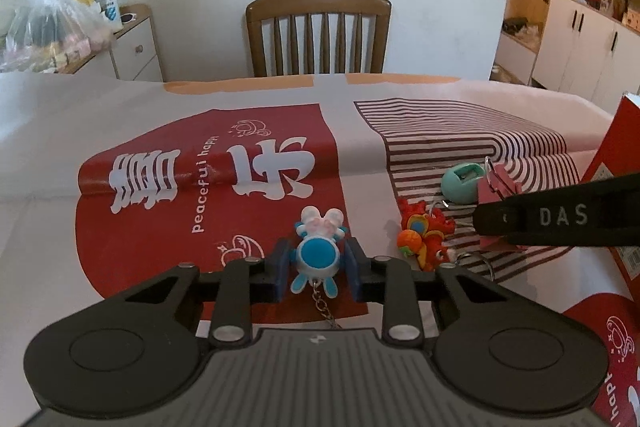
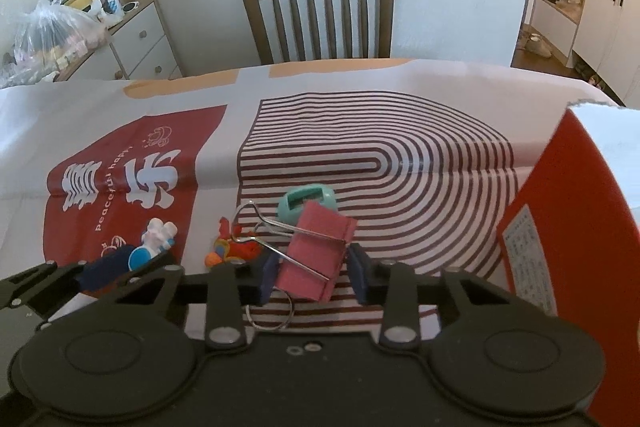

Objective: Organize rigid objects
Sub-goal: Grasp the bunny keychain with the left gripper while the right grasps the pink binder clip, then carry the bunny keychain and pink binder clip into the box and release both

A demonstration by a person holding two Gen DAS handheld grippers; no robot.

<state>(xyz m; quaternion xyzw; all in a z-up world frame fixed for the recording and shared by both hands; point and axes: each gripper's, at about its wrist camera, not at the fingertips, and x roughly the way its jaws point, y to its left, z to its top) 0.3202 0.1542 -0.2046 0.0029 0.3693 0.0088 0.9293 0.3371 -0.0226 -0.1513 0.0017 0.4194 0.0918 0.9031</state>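
A blue and white figurine keychain lies on the printed table cover between the blue pads of my left gripper; the pads stand at its sides, and contact is unclear. It also shows in the right wrist view. My right gripper has a pink binder clip between its pads, with small gaps visible on each side. The clip also shows in the left wrist view. A teal egg-shaped object and an orange-red figurine keychain lie close by.
A red box stands at the right edge of the table. A wooden chair sits behind the far table edge. A white drawer unit with bags is at the back left; white cabinets are at the right.
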